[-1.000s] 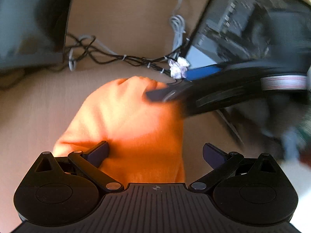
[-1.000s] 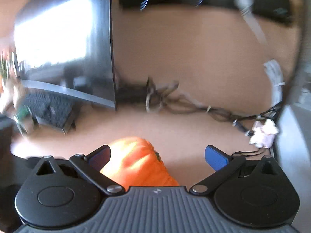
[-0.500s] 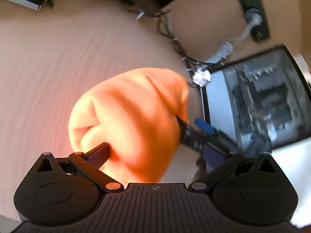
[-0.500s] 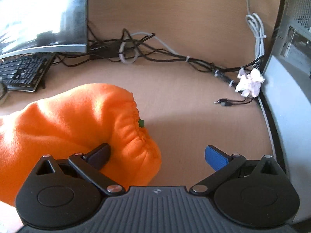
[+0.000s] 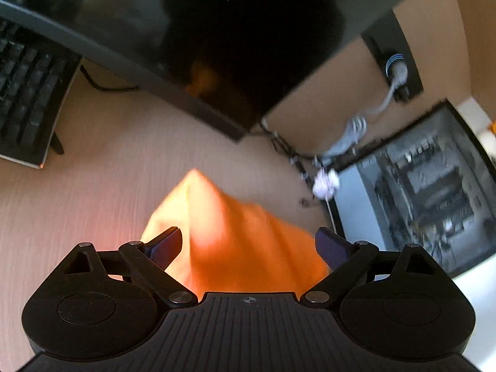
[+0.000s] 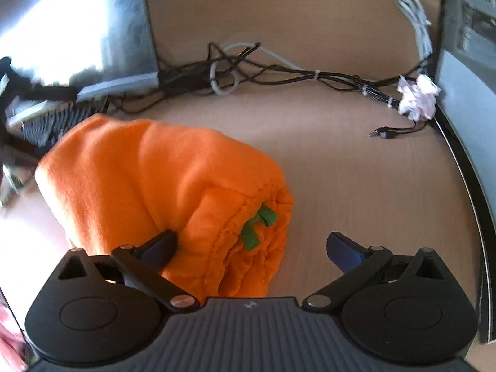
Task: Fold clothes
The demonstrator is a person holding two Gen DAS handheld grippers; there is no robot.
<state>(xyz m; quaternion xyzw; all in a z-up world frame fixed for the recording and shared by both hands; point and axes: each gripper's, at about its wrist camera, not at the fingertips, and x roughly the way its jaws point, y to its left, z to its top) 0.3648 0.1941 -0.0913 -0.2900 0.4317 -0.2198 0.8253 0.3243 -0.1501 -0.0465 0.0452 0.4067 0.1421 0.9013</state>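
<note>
Since the earlier frame both claws have just been closing a little around the orange garment (image 6: 161,186), now bunched on the surface (image 6: 356,179). Left claw (image 5: 248,245) straddles its peaked end, jaws wide, pads not visibly pressing. Right claw (image 6: 251,248) is wide too, left pad against fleece, right pad over bare wood. Cables (image 6: 279,71) line the far edge.
</note>
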